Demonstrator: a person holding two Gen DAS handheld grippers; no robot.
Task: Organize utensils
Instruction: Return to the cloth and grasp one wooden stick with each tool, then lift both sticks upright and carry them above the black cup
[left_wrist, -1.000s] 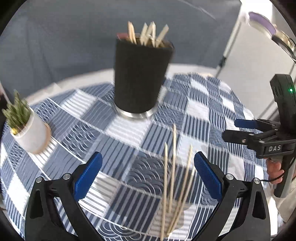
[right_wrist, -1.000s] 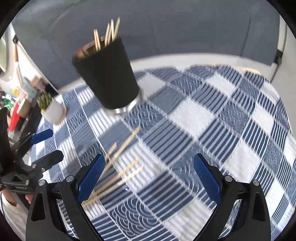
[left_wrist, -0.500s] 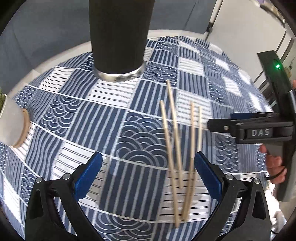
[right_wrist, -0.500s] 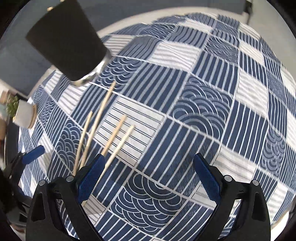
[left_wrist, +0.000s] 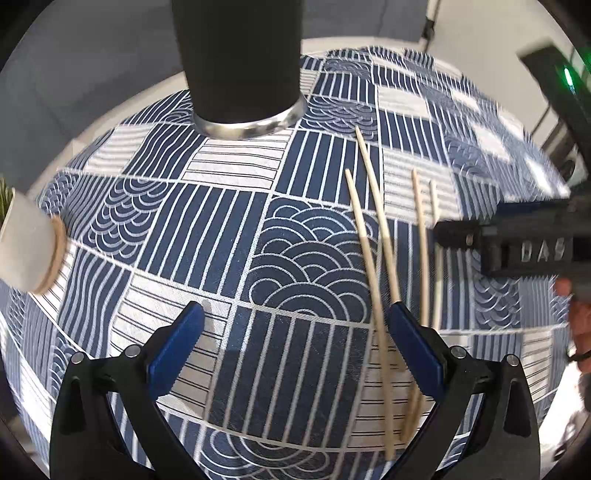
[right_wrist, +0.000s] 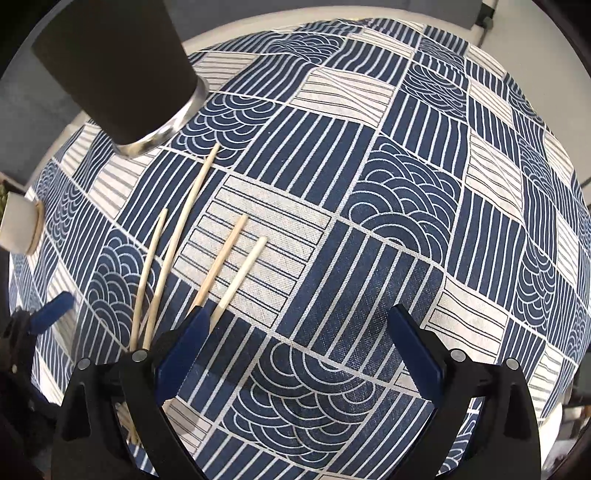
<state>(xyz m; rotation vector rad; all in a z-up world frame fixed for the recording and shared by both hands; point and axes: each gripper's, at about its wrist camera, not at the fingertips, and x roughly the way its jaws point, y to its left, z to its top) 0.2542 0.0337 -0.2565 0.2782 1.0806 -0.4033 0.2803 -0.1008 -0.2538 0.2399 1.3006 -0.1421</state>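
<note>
Blue patchwork tablecloth (left_wrist: 207, 229) covers the table under me. My left gripper (left_wrist: 295, 345) and right gripper (right_wrist: 295, 343) both hang open, holding nothing. Four chopsticks (right_wrist: 177, 240) lie loose mid-cloth, the black cup (left_wrist: 240, 55) upright beyond them near the far edge.

We hold the left gripper (left_wrist: 295, 345) low over the patterned tablecloth (left_wrist: 177, 221), its blue pads wide apart with nothing between them. Four chopsticks (left_wrist: 369, 251) lie on the cloth by its right finger. The black holder (left_wrist: 240, 55) stands beyond. The right gripper (left_wrist: 517, 247) is near the chopsticks' right side
</note>
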